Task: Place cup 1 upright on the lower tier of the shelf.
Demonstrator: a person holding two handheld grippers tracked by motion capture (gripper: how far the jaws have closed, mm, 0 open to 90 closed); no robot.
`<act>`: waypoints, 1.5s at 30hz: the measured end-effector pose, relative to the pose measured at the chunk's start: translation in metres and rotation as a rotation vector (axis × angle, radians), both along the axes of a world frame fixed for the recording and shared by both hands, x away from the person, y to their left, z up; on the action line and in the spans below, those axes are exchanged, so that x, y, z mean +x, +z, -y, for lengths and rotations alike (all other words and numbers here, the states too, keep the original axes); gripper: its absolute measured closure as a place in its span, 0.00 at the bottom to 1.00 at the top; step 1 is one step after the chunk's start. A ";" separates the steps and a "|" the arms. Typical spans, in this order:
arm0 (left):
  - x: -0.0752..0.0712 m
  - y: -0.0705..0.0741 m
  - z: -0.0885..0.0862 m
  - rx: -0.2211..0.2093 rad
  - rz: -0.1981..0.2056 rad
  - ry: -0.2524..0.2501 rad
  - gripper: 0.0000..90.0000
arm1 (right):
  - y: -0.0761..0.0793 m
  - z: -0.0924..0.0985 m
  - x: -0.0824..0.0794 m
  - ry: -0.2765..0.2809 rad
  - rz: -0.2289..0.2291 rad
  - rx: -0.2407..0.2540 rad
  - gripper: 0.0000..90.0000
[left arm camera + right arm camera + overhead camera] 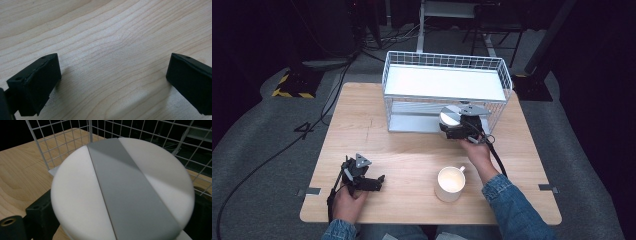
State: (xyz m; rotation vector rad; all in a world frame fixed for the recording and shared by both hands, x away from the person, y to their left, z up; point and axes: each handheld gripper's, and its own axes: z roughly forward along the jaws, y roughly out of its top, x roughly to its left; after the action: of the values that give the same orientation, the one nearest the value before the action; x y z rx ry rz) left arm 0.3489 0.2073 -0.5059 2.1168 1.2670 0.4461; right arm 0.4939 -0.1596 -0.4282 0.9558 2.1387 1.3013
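Note:
A round white container with a grey band across its top sits between the jaws of my right gripper, which is shut on its sides. It hangs at the front opening of a white wire rack, at the level of the lower shelf. In the right gripper view the rack's wire mesh rises just behind the container. My left gripper rests low over the wooden table at the front left, open, with bare wood between its jaws.
A white mug stands upright near the table's front edge, just left of the right forearm. The rack's white upper shelf is bare. Cables trail off the table's left side onto grey carpet.

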 end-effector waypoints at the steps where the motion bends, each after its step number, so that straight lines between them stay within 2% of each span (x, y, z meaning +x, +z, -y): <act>1: 0.000 0.000 0.000 0.000 0.000 0.000 0.00 | 0.000 0.000 0.000 0.000 0.000 0.000 0.08; 14: 0.000 0.000 0.000 0.001 0.000 -0.001 0.00 | -0.011 -0.006 0.017 -0.027 -0.001 0.020 0.08; 27: 0.000 0.000 0.000 0.000 0.000 0.000 0.00 | -0.019 -0.009 0.025 -0.043 0.002 0.024 0.08; 32: 0.000 0.000 0.000 0.000 0.000 0.000 0.00 | -0.022 -0.009 0.027 -0.047 0.006 0.042 0.08; 38: 0.000 0.000 0.000 0.000 0.000 0.000 0.00 | -0.024 -0.009 0.030 -0.037 0.025 0.030 0.08; 45: 0.000 0.000 0.000 0.000 0.000 0.000 0.00 | -0.027 -0.009 0.033 -0.044 0.027 0.017 0.07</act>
State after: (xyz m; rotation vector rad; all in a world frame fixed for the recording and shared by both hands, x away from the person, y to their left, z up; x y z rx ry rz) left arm 0.3489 0.2073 -0.5059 2.1171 1.2667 0.4463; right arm 0.5271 -0.1505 -0.4549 0.9814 2.0779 1.3060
